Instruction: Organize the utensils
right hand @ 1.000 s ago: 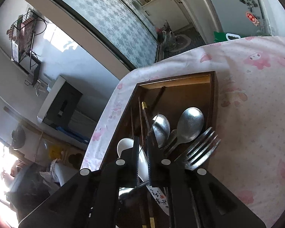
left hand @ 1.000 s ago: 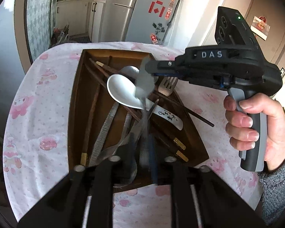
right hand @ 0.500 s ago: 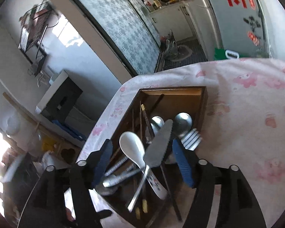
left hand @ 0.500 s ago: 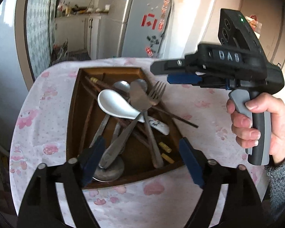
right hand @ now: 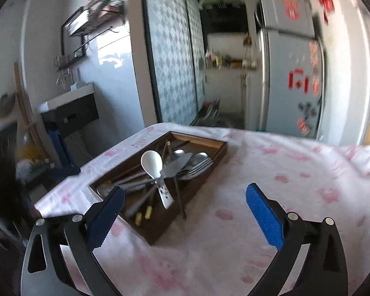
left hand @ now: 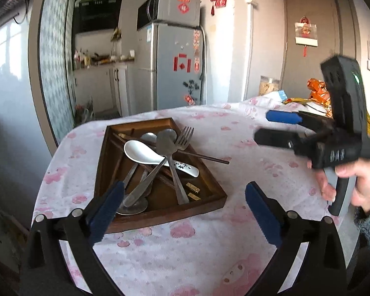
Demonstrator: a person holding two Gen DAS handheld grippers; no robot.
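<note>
A dark wooden tray (left hand: 160, 212) on the pink-patterned tablecloth holds a jumble of utensils. A white ceramic spoon (left hand: 140, 151), a metal knife (left hand: 157, 165), a fork (left hand: 178, 167), metal spoons and dark chopsticks (left hand: 204, 157) lie crossed over one another. My left gripper (left hand: 183, 186) hangs back over the tray's near corner, its jaws opening wide with nothing pressed between the pads. My right gripper (right hand: 185, 190) (left hand: 273, 128) is off to the tray's right above the cloth, jaws also opening and holding nothing. From there the tray (right hand: 160, 231), spoon (right hand: 151, 164) and knife (right hand: 175, 167) lie ahead to the left.
The table's rounded edge falls away left of the tray. Snack bags (left hand: 315, 93) sit at the table's far right. A person's hand (left hand: 357, 185) holds the right gripper's handle. A fridge (left hand: 170, 64) stands behind the table. Bare cloth (right hand: 283, 172) spreads right of the tray.
Both grippers let go of the metal knife, which now rests in the tray across the white spoon. Both opened wide and drew back, the right one swinging away to the right.
</note>
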